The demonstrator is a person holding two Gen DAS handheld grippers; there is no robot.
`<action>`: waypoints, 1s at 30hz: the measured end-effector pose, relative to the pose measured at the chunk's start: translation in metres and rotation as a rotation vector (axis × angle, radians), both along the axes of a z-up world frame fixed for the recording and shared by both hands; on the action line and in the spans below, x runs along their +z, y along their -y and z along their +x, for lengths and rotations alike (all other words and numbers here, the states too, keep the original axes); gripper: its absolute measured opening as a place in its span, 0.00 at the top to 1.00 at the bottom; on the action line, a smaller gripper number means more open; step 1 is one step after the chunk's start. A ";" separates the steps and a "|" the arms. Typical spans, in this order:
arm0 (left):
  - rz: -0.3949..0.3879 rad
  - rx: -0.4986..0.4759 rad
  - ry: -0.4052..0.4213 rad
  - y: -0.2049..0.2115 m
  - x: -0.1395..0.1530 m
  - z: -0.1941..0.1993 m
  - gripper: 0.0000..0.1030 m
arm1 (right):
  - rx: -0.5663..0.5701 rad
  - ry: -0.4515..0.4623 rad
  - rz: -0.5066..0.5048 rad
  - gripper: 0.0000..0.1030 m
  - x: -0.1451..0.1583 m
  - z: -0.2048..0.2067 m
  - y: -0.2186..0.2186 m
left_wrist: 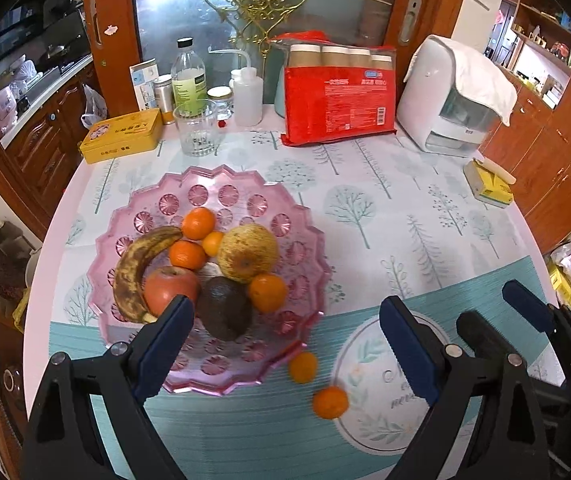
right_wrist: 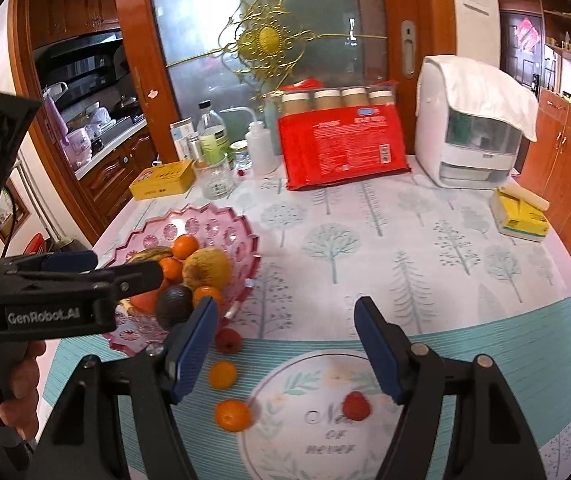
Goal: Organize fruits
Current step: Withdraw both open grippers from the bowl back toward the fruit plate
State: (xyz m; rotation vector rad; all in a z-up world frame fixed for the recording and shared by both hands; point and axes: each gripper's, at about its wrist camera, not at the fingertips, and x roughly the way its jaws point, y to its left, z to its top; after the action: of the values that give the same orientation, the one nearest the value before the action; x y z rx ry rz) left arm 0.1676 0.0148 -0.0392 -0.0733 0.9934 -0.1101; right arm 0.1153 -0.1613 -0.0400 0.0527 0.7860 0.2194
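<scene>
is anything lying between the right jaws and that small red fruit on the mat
Nothing visible does. The small red fruit lies on bare placemat just ahead of the open right gripper, inside the gap of its jaws. The two loose oranges lie off to the left.

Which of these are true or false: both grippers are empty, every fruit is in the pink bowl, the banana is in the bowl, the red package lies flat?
1. Both grippers are empty. True: the left gripper and right gripper are open, holding nothing.
2. Every fruit is in the pink bowl. False: two small oranges and two red fruits lie on the tablecloth.
3. The banana is in the bowl. True.
4. The red package lies flat. False: it stands upright.
</scene>
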 end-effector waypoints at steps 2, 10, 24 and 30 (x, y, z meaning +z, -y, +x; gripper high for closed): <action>0.003 -0.001 0.004 0.008 0.000 -0.004 0.09 | -0.003 0.000 0.003 0.31 0.000 -0.001 0.009; 0.015 0.008 0.010 0.036 -0.009 -0.022 0.09 | -0.010 -0.020 0.008 0.31 -0.011 -0.002 0.039; 0.018 0.036 -0.063 0.063 -0.057 -0.048 0.09 | 0.023 -0.081 -0.039 0.31 -0.051 0.002 0.077; 0.025 0.045 -0.102 0.071 -0.081 -0.058 0.09 | 0.049 -0.131 -0.047 0.31 -0.076 0.005 0.091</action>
State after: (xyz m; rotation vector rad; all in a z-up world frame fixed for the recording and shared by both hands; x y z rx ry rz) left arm 0.1099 -0.0561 -0.1199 -0.0790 1.0936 -0.0527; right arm 0.1199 -0.2528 -0.1163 0.0033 0.9229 0.2453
